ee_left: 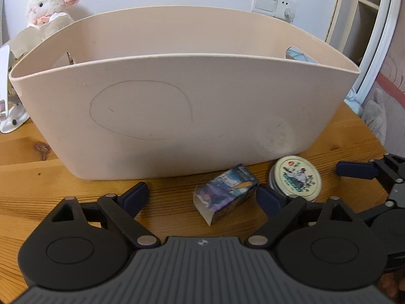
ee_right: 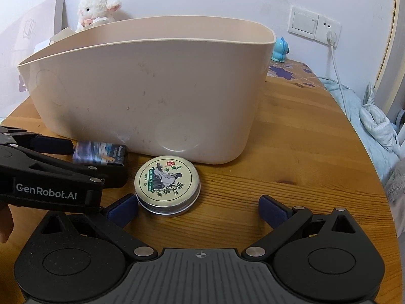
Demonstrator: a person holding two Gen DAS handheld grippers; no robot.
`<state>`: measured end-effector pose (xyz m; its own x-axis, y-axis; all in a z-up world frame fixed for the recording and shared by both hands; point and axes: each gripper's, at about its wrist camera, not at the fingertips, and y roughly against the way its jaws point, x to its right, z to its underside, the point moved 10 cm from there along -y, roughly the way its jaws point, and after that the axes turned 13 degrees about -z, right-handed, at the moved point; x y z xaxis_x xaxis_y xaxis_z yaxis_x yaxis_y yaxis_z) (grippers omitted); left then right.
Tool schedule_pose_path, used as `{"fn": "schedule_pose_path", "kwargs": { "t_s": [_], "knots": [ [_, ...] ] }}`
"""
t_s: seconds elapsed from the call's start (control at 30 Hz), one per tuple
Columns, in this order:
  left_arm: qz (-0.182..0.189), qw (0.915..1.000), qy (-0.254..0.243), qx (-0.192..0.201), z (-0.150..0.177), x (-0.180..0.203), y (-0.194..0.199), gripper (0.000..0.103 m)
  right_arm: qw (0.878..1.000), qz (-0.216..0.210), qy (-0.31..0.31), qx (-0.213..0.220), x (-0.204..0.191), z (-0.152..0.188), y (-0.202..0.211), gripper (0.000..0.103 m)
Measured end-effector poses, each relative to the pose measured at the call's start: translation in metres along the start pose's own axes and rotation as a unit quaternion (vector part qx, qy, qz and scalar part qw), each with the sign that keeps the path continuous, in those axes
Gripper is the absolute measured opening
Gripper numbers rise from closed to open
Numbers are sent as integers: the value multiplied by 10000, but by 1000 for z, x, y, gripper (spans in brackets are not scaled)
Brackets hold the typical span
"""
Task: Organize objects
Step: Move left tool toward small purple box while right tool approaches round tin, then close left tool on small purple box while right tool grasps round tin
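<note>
A beige plastic basket (ee_left: 177, 106) stands on the wooden table (ee_left: 38, 177); it also shows in the right wrist view (ee_right: 152, 96). In front of it lie a small blue printed box (ee_left: 225, 192) and a round tin with a cream lid (ee_left: 295, 177). My left gripper (ee_left: 202, 197) is open, its right finger beside the box. In the right wrist view the box (ee_right: 101, 153) lies left of the tin (ee_right: 167, 183). My right gripper (ee_right: 197, 210) is open, its left finger touching or nearly touching the tin. The left gripper's fingers (ee_right: 50, 144) show there, next to the box.
A white plush lamb (ee_left: 50, 7) sits behind the basket. A blue toy (ee_right: 279, 49) and a patterned mat (ee_right: 291, 72) lie at the table's far right. A wall socket with a cable (ee_right: 331, 36) is behind. Bedding (ee_right: 374, 124) lies past the table's right edge.
</note>
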<state>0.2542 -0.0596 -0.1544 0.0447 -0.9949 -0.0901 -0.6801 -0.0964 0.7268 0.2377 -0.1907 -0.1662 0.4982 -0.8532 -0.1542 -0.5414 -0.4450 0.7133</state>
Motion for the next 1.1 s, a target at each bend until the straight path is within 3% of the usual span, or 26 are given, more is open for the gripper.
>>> {"fn": "schedule_pose_path", "kwargs": {
  "t_s": [0.1,0.3,0.5,0.6,0.7,0.73,0.8,0.87,1.1],
  "knots": [
    [49,10000,13,-11,0,1,0,93,10000,1,2,14,0,0,0,103],
    [-374,9993,17,44,-1,-8,-6,92,10000,8,-3,24,0,0,0,103],
    [-486,9987,-89,90,3,-15,-4,84,10000,27,-23,46,-1,0,0,103],
    [-464,9988,-105,121,8,-24,1,80,9999,3,9,102,-6,-1,0,95],
    [-460,9988,-104,153,8,-27,2,69,9999,-23,52,152,-11,-4,0,83],
    [-444,9988,-111,160,8,-28,3,61,9998,-37,63,171,-13,-5,0,80],
    [-411,9990,-122,147,7,-29,4,48,9997,-90,95,194,-17,-7,1,56],
    [-365,9992,-115,129,15,-38,11,25,9997,-66,109,187,-20,-6,2,51],
    [-390,9992,-64,30,14,-42,15,25,9996,-98,136,209,-28,2,11,51]
  ]
}}
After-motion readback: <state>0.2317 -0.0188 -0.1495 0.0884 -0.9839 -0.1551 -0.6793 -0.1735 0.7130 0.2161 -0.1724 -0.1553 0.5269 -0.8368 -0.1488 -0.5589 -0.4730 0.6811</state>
